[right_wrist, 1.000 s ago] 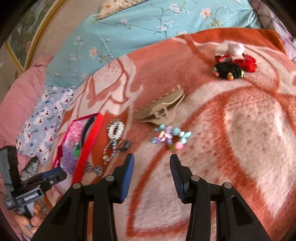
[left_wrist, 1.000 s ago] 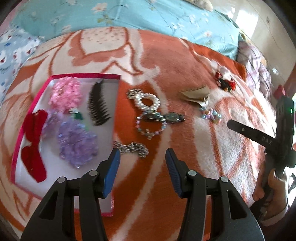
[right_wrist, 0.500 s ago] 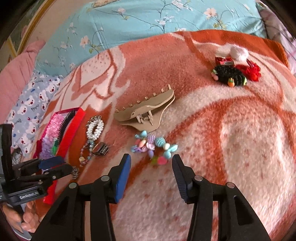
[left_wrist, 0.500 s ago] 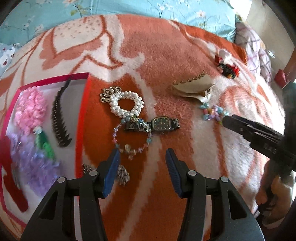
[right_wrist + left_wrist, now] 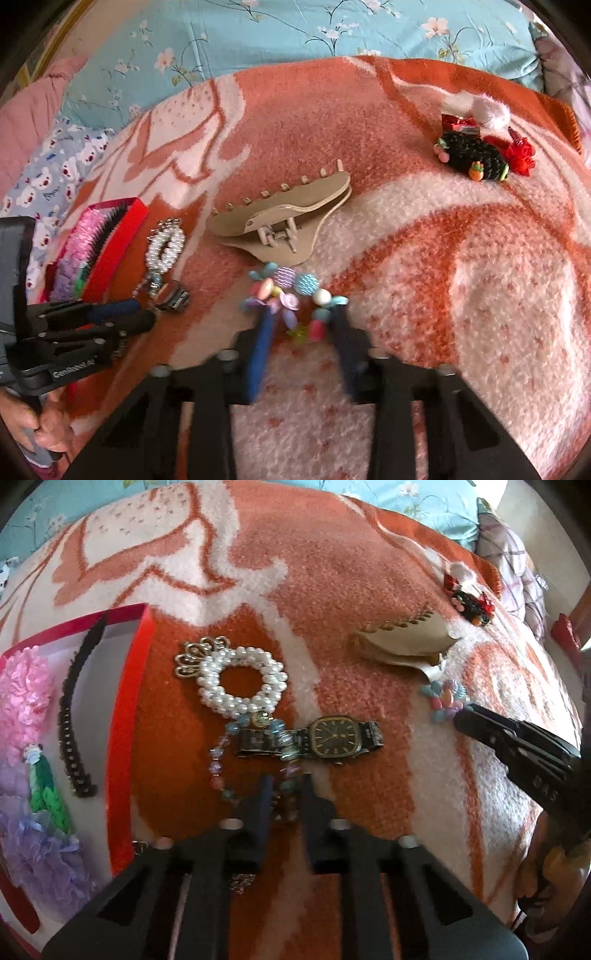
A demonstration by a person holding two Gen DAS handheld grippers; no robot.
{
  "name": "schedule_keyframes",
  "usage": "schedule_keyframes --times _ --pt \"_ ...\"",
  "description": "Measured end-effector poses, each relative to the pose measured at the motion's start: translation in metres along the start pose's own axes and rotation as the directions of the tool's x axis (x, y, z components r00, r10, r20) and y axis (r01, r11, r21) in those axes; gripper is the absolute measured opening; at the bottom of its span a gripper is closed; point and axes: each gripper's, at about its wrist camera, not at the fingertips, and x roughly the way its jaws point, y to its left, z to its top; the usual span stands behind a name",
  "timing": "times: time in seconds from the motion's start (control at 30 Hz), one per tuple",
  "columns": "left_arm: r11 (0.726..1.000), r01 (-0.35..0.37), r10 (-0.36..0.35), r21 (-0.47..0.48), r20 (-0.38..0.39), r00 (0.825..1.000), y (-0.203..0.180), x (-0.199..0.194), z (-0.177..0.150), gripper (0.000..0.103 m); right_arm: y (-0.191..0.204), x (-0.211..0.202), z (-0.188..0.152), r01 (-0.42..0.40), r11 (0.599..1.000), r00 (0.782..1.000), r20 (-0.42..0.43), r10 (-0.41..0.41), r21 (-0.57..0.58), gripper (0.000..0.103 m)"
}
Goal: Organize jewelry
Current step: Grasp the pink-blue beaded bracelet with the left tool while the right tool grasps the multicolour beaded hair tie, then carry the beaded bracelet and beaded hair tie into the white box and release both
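Note:
My left gripper (image 5: 286, 788) has its jaws closed narrowly on the near loop of a crystal bead bracelet (image 5: 221, 753) that lies over a black watch (image 5: 332, 736). A pearl bracelet (image 5: 242, 681) lies just beyond. My right gripper (image 5: 303, 323) is open, its jaws on either side of a pastel bead bracelet (image 5: 288, 291), which also shows in the left wrist view (image 5: 445, 698). A red-rimmed tray (image 5: 125, 716) on the left holds fabric flowers and a black comb (image 5: 70, 716).
A beige claw clip (image 5: 284, 225) lies past the pastel beads. A black and red hair-tie cluster (image 5: 476, 151) sits far right. A metal chain (image 5: 240, 880) lies under my left gripper. All rest on an orange and white blanket (image 5: 480, 295).
Both grippers moved forward and down. The left jaws closed on the crystal bead bracelet. The right jaws narrowed and now straddle the pastel bead bracelet.

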Motion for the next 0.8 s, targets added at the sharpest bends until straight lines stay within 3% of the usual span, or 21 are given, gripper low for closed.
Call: schedule_keyframes --times 0.3,0.8 --pt "0.996 0.072 -0.069 -0.049 0.064 0.996 0.011 -0.031 -0.006 0.006 0.001 -0.023 -0.001 -0.059 0.998 0.997 0.051 0.058 0.022 0.011" --pt "0.986 0.117 -0.091 -0.122 0.206 0.974 0.032 -0.102 -0.023 0.006 0.034 -0.078 0.011 -0.179 0.984 0.973 0.15 0.177 0.002 0.011"
